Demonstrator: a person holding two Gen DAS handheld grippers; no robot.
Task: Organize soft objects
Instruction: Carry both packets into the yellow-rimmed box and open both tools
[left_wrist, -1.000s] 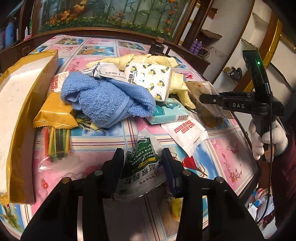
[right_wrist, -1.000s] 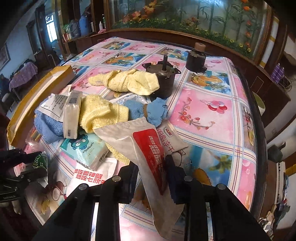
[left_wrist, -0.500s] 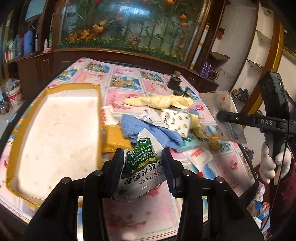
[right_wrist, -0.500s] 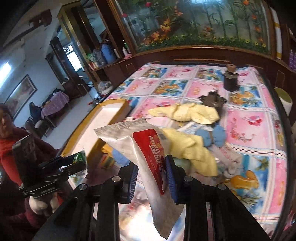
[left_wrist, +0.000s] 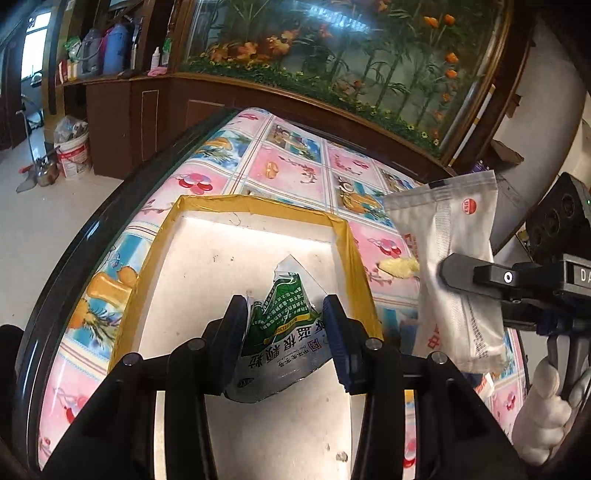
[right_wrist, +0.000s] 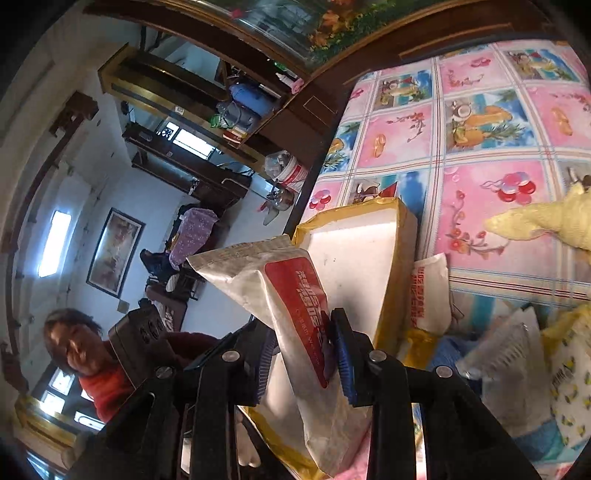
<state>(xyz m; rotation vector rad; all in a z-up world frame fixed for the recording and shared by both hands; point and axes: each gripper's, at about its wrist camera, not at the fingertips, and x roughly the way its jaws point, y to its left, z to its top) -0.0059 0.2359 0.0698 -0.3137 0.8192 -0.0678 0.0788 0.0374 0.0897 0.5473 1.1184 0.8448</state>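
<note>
Together we hold two packets up over one end of a desk (left_wrist: 284, 162) covered in a pink and blue picture cloth. Our left gripper (left_wrist: 284, 328) has its jaws closed on a torn green and silver sachet (left_wrist: 284, 332) printed with Chinese characters. The sachet hangs above a shallow white tray (left_wrist: 207, 266), whose rim is wrapped in yellow-brown tape; it is not touching the tray floor.

Our right gripper (right_wrist: 304, 354) has its jaws closed on a longer white packet (right_wrist: 295, 295) with a red label. In the left wrist view this packet (left_wrist: 458, 266) hangs upright just to the right of the tray, level with its far right corner. A hand in a white knitted glove (left_wrist: 543, 406) holds that gripper's handle at the right edge.

From the right wrist view, the rest of the soft things lie on the desk beyond the tray's right side. A white sachet with red lettering (right_wrist: 428, 291) leans against the tray wall. Past it sit a yellow knitted cloth (right_wrist: 546, 221), a bit of blue towel (right_wrist: 450, 350), a crinkled silver wrapper (right_wrist: 509, 350) and a tissue pack with a bee print (right_wrist: 569, 387).

A person in a red top (right_wrist: 103, 384) appears low on the left of that view. Behind the desk runs a dark wooden cabinet (left_wrist: 140, 114) beneath a painted glass panel of flowers (left_wrist: 332, 48).
</note>
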